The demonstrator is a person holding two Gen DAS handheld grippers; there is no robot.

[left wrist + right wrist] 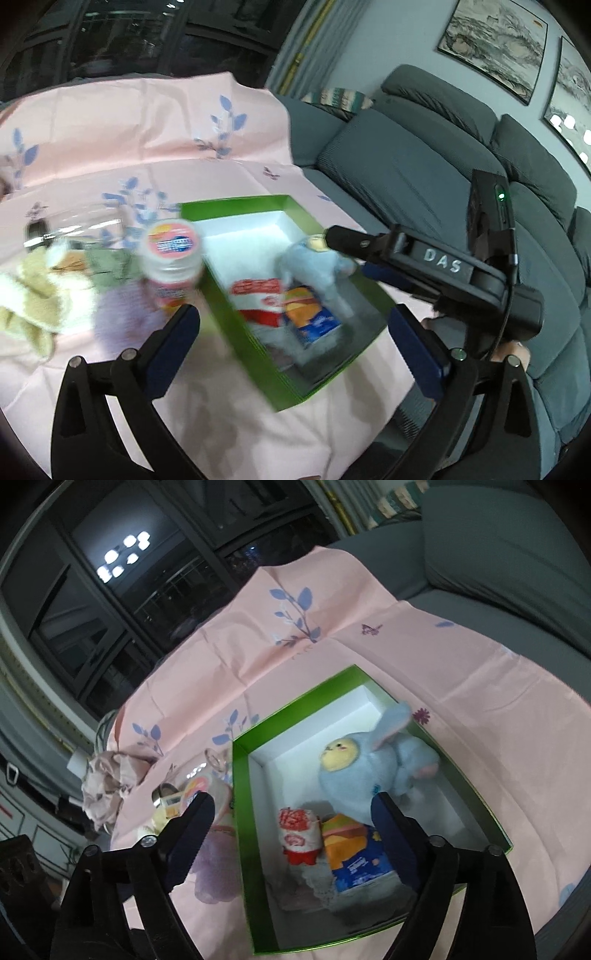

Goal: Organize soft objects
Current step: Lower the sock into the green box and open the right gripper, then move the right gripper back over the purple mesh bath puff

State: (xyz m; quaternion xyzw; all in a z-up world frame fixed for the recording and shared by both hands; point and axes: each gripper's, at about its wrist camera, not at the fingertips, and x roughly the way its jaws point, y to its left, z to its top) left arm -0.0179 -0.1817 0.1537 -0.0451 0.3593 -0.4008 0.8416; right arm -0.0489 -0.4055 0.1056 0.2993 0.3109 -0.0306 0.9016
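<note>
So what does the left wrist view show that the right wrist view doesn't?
Only the left wrist view: the right gripper over the blue plush, a yellow-green towel and the sofa with framed pictures. Only the right wrist view: crumpled pinkish cloth and dark windows. Both: the green box, snack packs, pink cloth.

Living room at night
A grey sofa [424, 155] stands under two framed ink paintings [495, 48] on a pale wall; dark windows [122, 602] reflect ceiling lights.
</note>
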